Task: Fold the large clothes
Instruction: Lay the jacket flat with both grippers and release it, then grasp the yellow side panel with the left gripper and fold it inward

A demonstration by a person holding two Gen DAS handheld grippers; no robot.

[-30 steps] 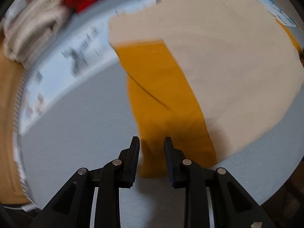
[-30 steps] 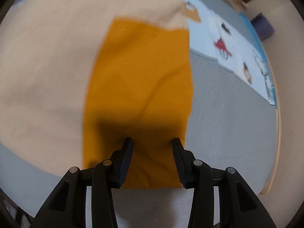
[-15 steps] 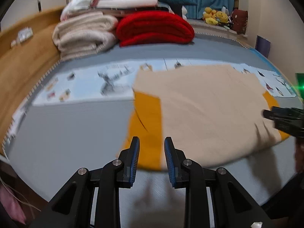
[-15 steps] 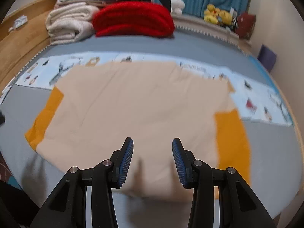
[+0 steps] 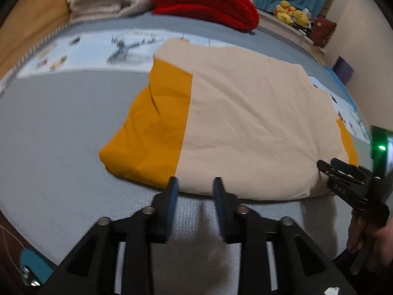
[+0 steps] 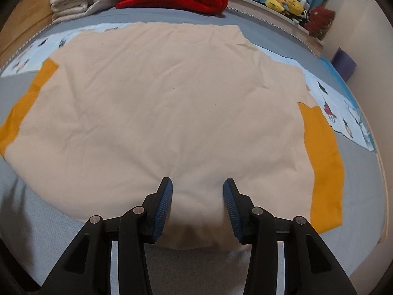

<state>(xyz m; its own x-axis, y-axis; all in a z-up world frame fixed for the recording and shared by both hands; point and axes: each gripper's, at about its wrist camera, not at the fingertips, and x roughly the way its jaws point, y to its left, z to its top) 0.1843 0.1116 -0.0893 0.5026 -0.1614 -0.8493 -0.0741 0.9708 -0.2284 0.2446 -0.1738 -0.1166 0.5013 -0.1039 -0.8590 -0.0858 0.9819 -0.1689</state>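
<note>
The cream shirt (image 6: 159, 113) with orange sleeves lies flat on the grey bed (image 6: 36, 223). Both grippers have pulled back from its sleeves to its near hem: left gripper (image 5: 195, 186) opening, right gripper (image 6: 197, 191) open, nothing gripped

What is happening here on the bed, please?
A person with a gripper in each hand is folding a large cream garment with orange sleeves, spread flat on a grey bed. The left gripper hovers at the near hem beside one sleeve, its jaws opening with nothing clamped. The right gripper is open over the middle of the hem. Neither holds the cloth now.
</note>
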